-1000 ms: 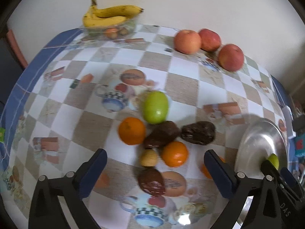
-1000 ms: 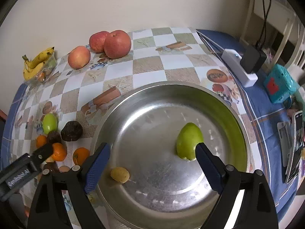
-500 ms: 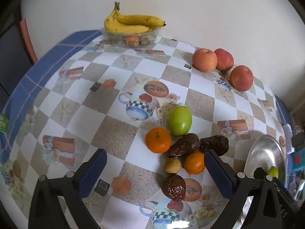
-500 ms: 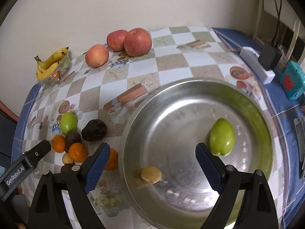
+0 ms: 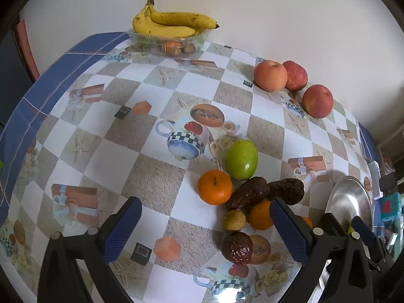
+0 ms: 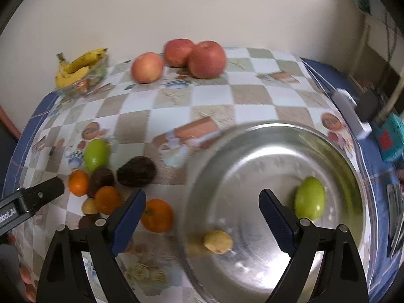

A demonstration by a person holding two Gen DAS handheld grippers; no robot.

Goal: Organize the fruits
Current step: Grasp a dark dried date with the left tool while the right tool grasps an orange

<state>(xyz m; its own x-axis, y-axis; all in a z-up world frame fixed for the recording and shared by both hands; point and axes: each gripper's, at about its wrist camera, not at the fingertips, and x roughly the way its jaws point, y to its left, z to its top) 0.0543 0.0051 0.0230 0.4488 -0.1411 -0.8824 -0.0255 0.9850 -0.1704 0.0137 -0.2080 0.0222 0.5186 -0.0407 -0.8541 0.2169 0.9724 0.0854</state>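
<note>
Looking along the left gripper (image 5: 204, 217), the left wrist view shows its blue-padded jaws spread wide with nothing between them, above a checkered tablecloth (image 5: 106, 136). A cluster of fruit lies ahead and to the right: a green fruit (image 5: 241, 159), an orange (image 5: 214, 187) beside it, two dark brown fruits (image 5: 248, 192) touching each other, a second orange (image 5: 260, 215) partly behind the right finger, a small yellowish fruit (image 5: 234, 220) and a dark wrinkled one (image 5: 236, 247) nearest the camera. Three apples (image 5: 270, 75) sit near the wall, and bananas (image 5: 174, 24) rest on a clear container (image 5: 169, 43) at the far edge. The metal bowl (image 5: 346, 202) shows at the right.

In the right wrist view, the right gripper (image 6: 202, 217) also stands open and empty, hovering over the near-left rim of the metal bowl (image 6: 252, 156). Inside the bowl lie a green fruit (image 6: 309, 198) at the right and a small yellow fruit (image 6: 218, 241) near the front. An orange (image 6: 157, 215) sits on the cloth just beside the bowl, the remaining cluster to its left. The picture is slightly blurred.
</note>
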